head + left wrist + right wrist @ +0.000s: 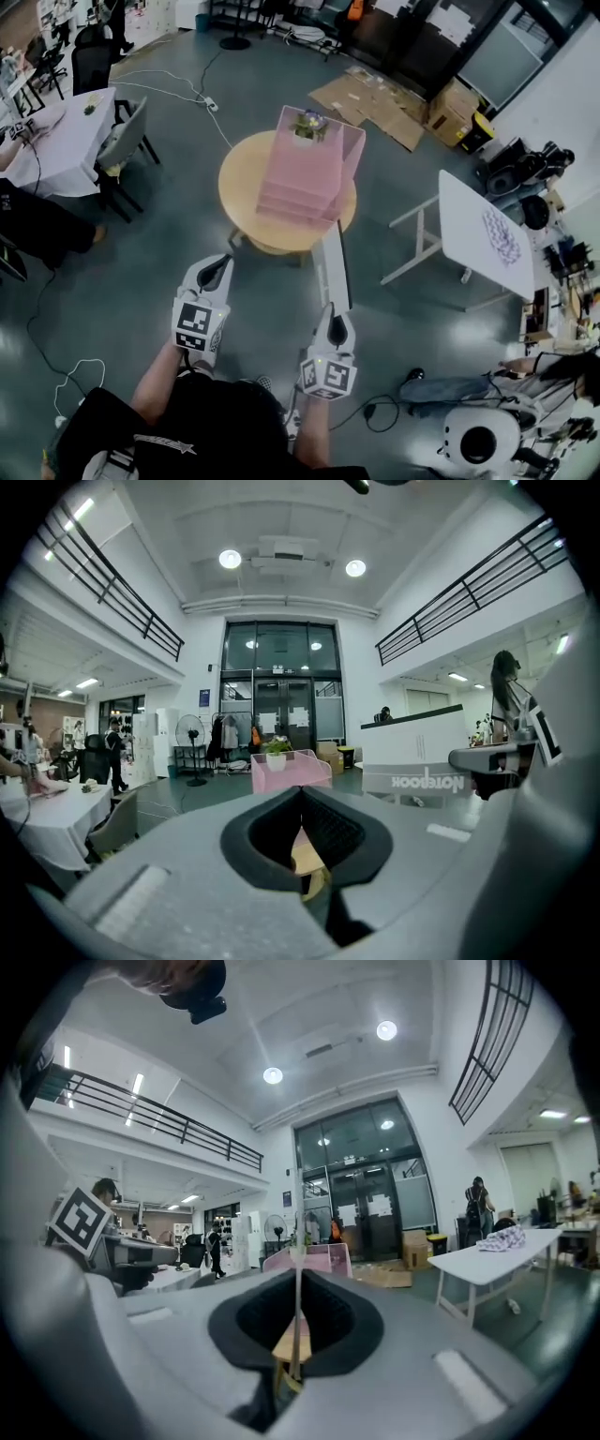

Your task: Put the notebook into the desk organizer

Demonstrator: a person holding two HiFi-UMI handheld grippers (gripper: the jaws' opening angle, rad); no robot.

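Head view shows a thin grey-white notebook (331, 267) carried on edge, out in the air in front of the person. It is clamped at its near end by the right gripper (332, 317), whose fingers are pressed shut on the covers. In the right gripper view the book is seen only as a narrow upright line between the pads. The left gripper (216, 270) is held beside it, apart from the book, with its fingers closed tip to tip on nothing.

The stepped pink translucent plastic desk organizer (323, 178) stands on a round pale wooden table (239, 202), with a small potted plant (309, 125) at its far end. The notebook's far end is seen close to the organizer's near right corner. Whether it is short of the corner or over it cannot be told.

Because the book is gripped at one short end only, it could swing or sag between the pads. Its leading corner could then be caught on a front wall of the organizer instead of dropping into a slot. A light organizer struck that way could be pushed towards the far rim, or the plant could be tipped.

The organizer's near step lies close to the table's near rim, so little bare wood is left there. Open grey floor (187, 216) is available on both sides, and the white rectangular table (478, 234) stands well apart to the right.
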